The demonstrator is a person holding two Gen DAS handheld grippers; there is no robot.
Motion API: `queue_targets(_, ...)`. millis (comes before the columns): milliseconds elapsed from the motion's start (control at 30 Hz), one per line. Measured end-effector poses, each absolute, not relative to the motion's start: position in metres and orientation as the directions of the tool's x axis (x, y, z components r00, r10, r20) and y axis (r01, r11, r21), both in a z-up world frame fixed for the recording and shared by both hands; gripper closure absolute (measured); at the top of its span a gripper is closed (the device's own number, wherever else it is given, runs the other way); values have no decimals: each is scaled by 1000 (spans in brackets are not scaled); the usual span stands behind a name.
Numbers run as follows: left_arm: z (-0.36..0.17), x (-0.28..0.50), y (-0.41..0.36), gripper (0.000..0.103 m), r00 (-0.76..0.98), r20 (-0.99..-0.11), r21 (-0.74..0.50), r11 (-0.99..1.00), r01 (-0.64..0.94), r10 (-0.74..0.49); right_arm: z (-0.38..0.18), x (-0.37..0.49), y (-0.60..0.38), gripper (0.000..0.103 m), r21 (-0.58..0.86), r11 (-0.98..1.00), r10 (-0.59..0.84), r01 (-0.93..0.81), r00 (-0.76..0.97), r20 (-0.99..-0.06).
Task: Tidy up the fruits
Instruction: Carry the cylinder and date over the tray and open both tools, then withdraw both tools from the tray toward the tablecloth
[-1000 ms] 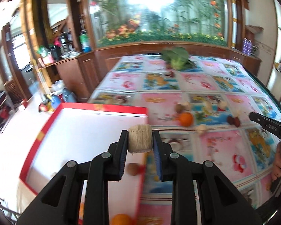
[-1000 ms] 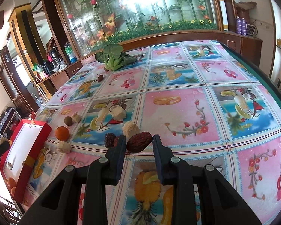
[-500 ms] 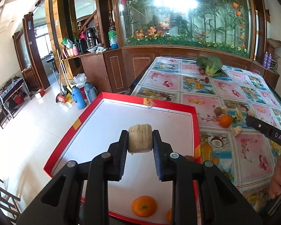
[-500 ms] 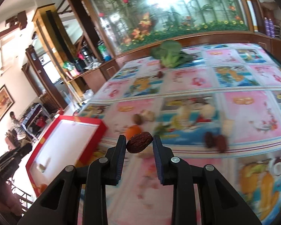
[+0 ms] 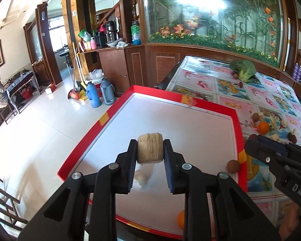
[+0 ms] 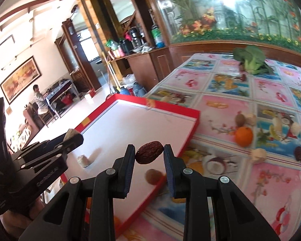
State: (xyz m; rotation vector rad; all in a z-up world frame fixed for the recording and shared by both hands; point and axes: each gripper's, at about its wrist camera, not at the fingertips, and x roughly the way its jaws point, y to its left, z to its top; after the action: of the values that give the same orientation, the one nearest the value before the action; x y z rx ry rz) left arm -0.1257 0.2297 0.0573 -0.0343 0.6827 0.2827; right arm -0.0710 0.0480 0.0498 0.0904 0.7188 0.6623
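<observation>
Both claws have swung over the red tray [image 5: 238, 128], angled downward, left claw [image 5: 150, 150] clamping a tan chunk [image 5: 150, 150], right claw [image 6: 149, 155] a date [image 6: 149, 155].

"DAS" — white letters on right gripper [image 5: 256, 143]

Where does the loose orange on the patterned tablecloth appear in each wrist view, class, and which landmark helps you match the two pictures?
Left wrist view: the orange sits at the far right, just beyond the red tray's right rim.
Right wrist view: the orange lies right of centre, a little past the tray's right edge.
Shared landmark: the leafy green vegetable at the table's far end.
</observation>
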Motion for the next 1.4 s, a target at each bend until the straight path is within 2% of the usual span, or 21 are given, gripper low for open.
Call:
queue_targets(400, 29, -121, 246, 75, 677, -679, 96, 949, -300, 283, 24, -74, 77, 75, 266, 783, 574, -563, 489, -657)
queue_targets(767, 26, -119, 241, 74, 654, -683, 143, 937, -319, 327, 13, -76, 84, 74, 275, 763, 578, -585, 427, -696)
queue_targets(800, 26, -118, 239, 72, 651, -684, 148, 936, -319, 330, 13, -78, 85, 74, 272, 762, 578, -588, 427, -695)
queue_targets(867, 26, -117, 237, 58, 649, -683, 152, 934, -323, 335, 14, -79, 85, 74, 269, 758, 579, -593, 423, -697)
queue_targets(1067, 39, -122, 231, 31, 666, -647, 175, 923, -344, 371, 24, -84, 73, 61, 264, 748, 605, -609, 462, -648)
queue_targets(1400, 69, -129, 200, 17, 711, -596, 199, 926, -321, 375, 43, -79, 25, 59, 309, 783, 612, -540, 577, -542)
